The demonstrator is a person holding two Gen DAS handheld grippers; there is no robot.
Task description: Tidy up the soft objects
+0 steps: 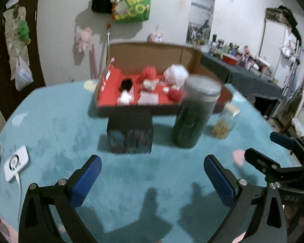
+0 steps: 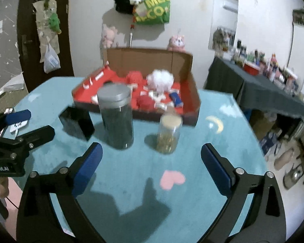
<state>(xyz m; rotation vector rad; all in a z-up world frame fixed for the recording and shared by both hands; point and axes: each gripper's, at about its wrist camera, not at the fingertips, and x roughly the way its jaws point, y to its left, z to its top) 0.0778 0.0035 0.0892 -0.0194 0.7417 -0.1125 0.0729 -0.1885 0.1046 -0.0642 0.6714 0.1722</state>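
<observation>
A cardboard box (image 1: 148, 54) with a red lining stands at the back of the teal table; it also shows in the right wrist view (image 2: 148, 58). Inside lie a white fluffy ball (image 1: 176, 74) (image 2: 161, 79), a red spiky ball (image 1: 150, 73), a red pompom (image 1: 175, 95) (image 2: 145, 102), a black pompom (image 1: 126, 84) and small white pieces. My left gripper (image 1: 152, 180) is open and empty above the table's front. My right gripper (image 2: 151, 172) is open and empty, to the right of the left one.
A tall dark jar with a grey lid (image 1: 194, 113) (image 2: 116, 117), a small glass jar (image 1: 226, 123) (image 2: 169, 133) and a black cube box (image 1: 130, 133) (image 2: 77, 123) stand before the cardboard box. A white charger (image 1: 16, 165) lies at the left edge.
</observation>
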